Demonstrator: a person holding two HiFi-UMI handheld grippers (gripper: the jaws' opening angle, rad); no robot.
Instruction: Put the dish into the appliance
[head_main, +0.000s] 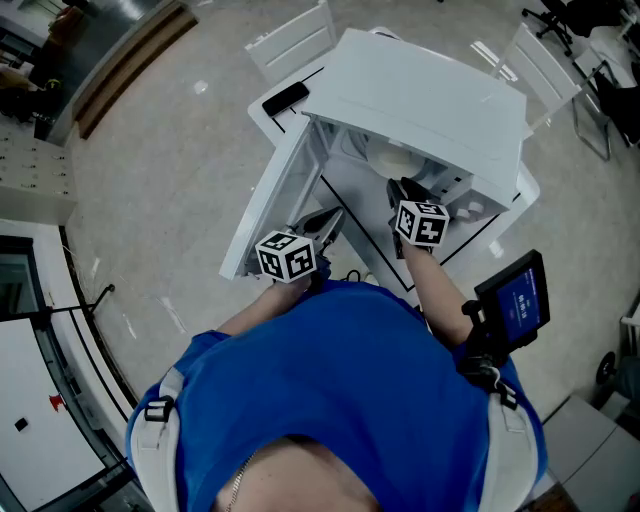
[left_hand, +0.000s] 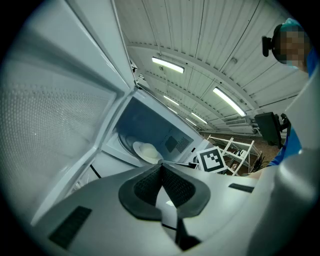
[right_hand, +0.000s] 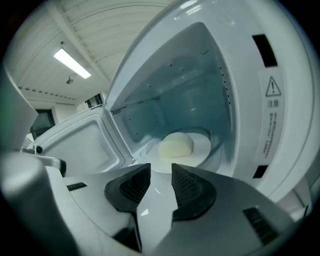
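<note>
Dish (right_hand: 202, 149), round, white, inside boxy microwave (head_main: 420, 100)

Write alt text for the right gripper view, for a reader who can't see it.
A white dish holding a pale mound sits on the floor inside the open microwave. The right claw hovers just outside the opening, jaws slightly apart with nothing between them. The door hangs open at left.
</note>
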